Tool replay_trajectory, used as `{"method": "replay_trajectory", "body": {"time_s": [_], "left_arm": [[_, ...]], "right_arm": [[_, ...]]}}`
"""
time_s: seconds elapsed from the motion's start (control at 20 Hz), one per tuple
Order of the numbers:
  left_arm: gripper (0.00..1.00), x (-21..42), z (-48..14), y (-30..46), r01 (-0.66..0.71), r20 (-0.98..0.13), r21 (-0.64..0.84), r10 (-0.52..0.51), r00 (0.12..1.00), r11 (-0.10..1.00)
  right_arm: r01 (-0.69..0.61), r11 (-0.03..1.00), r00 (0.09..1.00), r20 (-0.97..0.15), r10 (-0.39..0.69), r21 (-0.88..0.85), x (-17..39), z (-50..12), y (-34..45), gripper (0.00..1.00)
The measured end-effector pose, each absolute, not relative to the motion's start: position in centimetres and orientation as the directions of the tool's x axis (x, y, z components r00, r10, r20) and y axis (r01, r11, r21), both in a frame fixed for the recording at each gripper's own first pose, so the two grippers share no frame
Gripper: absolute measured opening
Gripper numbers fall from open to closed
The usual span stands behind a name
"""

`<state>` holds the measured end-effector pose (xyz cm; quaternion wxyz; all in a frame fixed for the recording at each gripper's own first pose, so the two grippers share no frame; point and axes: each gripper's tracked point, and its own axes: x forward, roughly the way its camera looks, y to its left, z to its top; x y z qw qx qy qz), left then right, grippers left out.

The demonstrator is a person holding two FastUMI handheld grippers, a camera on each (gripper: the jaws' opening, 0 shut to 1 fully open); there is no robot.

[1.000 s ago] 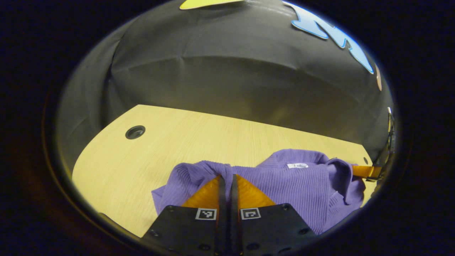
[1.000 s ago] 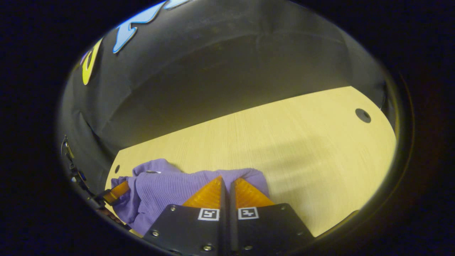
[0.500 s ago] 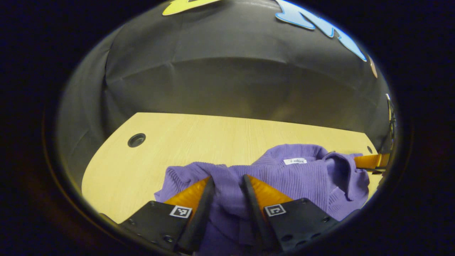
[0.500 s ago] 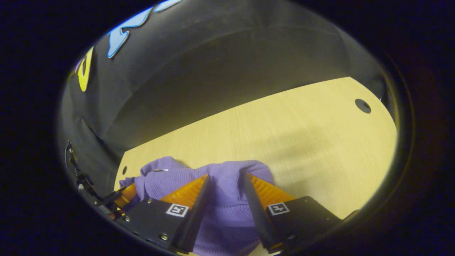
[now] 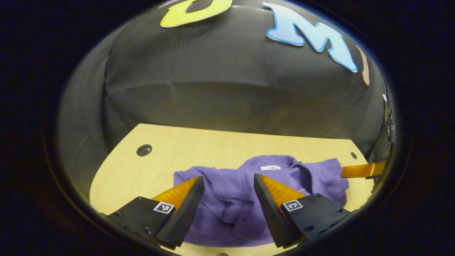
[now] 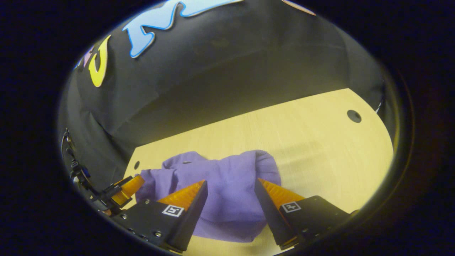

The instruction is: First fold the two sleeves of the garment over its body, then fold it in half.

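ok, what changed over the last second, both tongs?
Both let go. The left tongs and right tongs, shut on folds of the purple ribbed knit sweater a second ago, now stand open and have lifted back, so the cloth has dropped onto the pale wooden table. The sweater remains a bunched heap in the same spot.
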<state>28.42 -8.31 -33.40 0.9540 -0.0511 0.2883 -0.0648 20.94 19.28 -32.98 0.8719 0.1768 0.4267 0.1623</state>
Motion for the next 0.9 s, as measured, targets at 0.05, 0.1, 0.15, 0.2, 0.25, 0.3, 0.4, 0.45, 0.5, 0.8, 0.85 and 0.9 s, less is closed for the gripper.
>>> {"method": "replay_trajectory", "body": {"time_s": [0.05, 0.1, 0.15, 0.2, 0.25, 0.3, 0.4, 0.45, 0.5, 0.8, 0.85, 0.9], "left_arm": [[0.96, 27.9, -31.6, -8.2, 0.1, -0.524, -0.134, -0.156, 0.837, 0.986], [0.96, 27.3, -29.8, -8.2, 0.108, -0.503, -0.13, -0.159, 0.85, 0.986], [0.96, 26.6, -28.0, -8.1, 0.119, -0.48, -0.125, -0.165, 0.862, 0.985], [0.95, 25.8, -26.3, -7.9, 0.13, -0.456, -0.117, -0.169, 0.874, 0.985], [0.95, 25.0, -24.4, -7.8, 0.139, -0.428, -0.108, -0.172, 0.887, 0.984], [0.96, 24.1, -22.5, -7.6, 0.148, -0.399, -0.103, -0.178, 0.899, 0.984], [0.94, 22.2, -18.8, -7.8, 0.17, -0.344, -0.089, -0.19, 0.919, 0.981], [0.94, 20.9, -16.9, -7.9, 0.179, -0.32, -0.073, -0.193, 0.928, 0.981], [0.94, 19.5, -15.0, -7.9, 0.186, -0.291, -0.056, -0.194, 0.937, 0.981], [0.94, 11.4, -5.1, -10.0, 0.232, -0.104, -0.019, -0.233, 0.967, 0.972], [0.94, 10.0, -4.4, -10.4, 0.239, -0.101, -0.02, -0.24, 0.966, 0.971], [0.94, 8.6, -3.8, -10.8, 0.245, -0.097, -0.027, -0.246, 0.964, 0.969]], "right_arm": [[-0.145, 0.884, 0.598, -0.672, 0.436, 0.444, 20.5, -31.6, 19.2, 0.84], [-0.159, 0.883, 0.614, -0.656, 0.438, 0.441, 20.0, -30.1, 19.1, 0.84], [-0.173, 0.881, 0.63, -0.639, 0.442, 0.439, 19.4, -28.5, 19.2, 0.84], [-0.186, 0.88, 0.646, -0.62, 0.445, 0.438, 18.8, -26.9, 19.1, 0.84], [-0.198, 0.879, 0.664, -0.601, 0.446, 0.433, 18.1, -25.2, 18.9, 0.84], [-0.211, 0.879, 0.682, -0.58, 0.447, 0.429, 17.5, -23.5, 18.7, 0.84], [-0.232, 0.876, 0.717, -0.534, 0.448, 0.423, 16.1, -20.2, 18.5, 0.84], [-0.24, 0.873, 0.731, -0.512, 0.45, 0.425, 15.4, -18.6, 18.4, 0.84], [-0.248, 0.87, 0.746, -0.489, 0.452, 0.427, 14.6, -17.0, 18.2, 0.84], [-0.26, 0.865, 0.843, -0.335, 0.42, 0.43, 9.8, -8.1, 15.6, 0.84], [-0.26, 0.864, 0.855, -0.314, 0.414, 0.432, 9.0, -7.0, 15.2, 0.84], [-0.264, 0.865, 0.864, -0.293, 0.409, 0.428, 8.1, -5.8, 14.8, 0.83]]}}
